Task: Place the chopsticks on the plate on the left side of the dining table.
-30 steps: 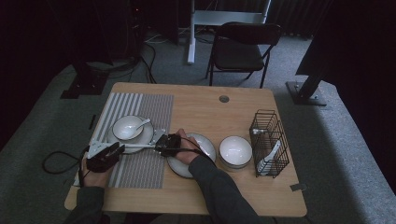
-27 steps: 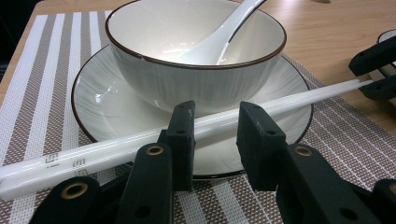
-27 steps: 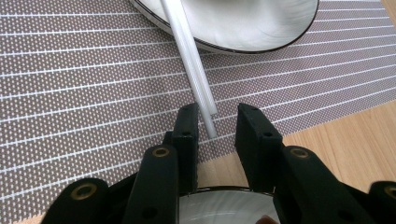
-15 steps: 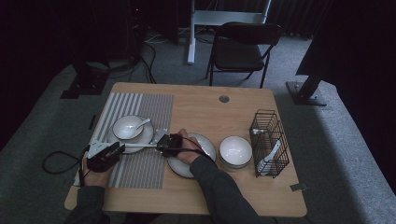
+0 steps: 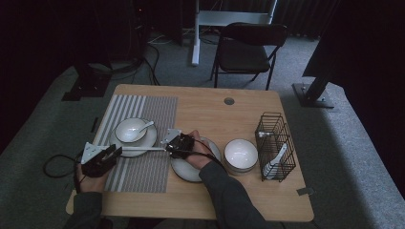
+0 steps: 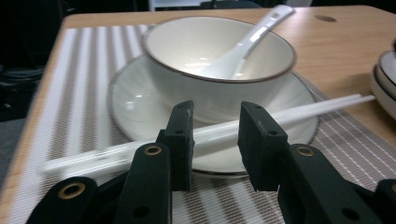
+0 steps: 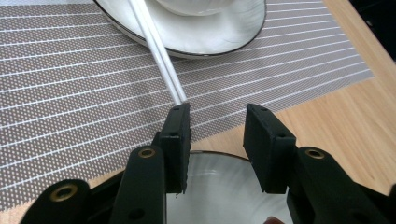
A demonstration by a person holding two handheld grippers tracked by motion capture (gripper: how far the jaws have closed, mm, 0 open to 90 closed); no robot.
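A pair of white chopsticks (image 5: 143, 149) lies across the near rim of a dark-edged plate (image 5: 143, 140) on the striped placemat. On that plate stands a bowl (image 6: 219, 51) with a white spoon (image 6: 243, 44) in it. My left gripper (image 5: 117, 151) is open at the chopsticks' left part. The chopsticks (image 6: 317, 105) cross just beyond its jaw tips (image 6: 217, 126), which have just opened a little further. My right gripper (image 5: 169, 143) is open above a second plate (image 7: 219, 186). Its jaws (image 7: 218, 121) have just been opening with nothing between them, and the chopstick ends (image 7: 156, 51) lie just ahead of one jaw.
A stack of bowls (image 5: 241, 153) stands right of the second plate (image 5: 191, 171). A black wire basket (image 5: 274, 143) with white utensils is near the table's right edge. The placemat (image 5: 143, 176) covers the left third. A folding chair (image 5: 248, 47) stands beyond the table.
My right gripper has shifted slightly to the right, away from the chopsticks' end. The left hand has stayed where it was.
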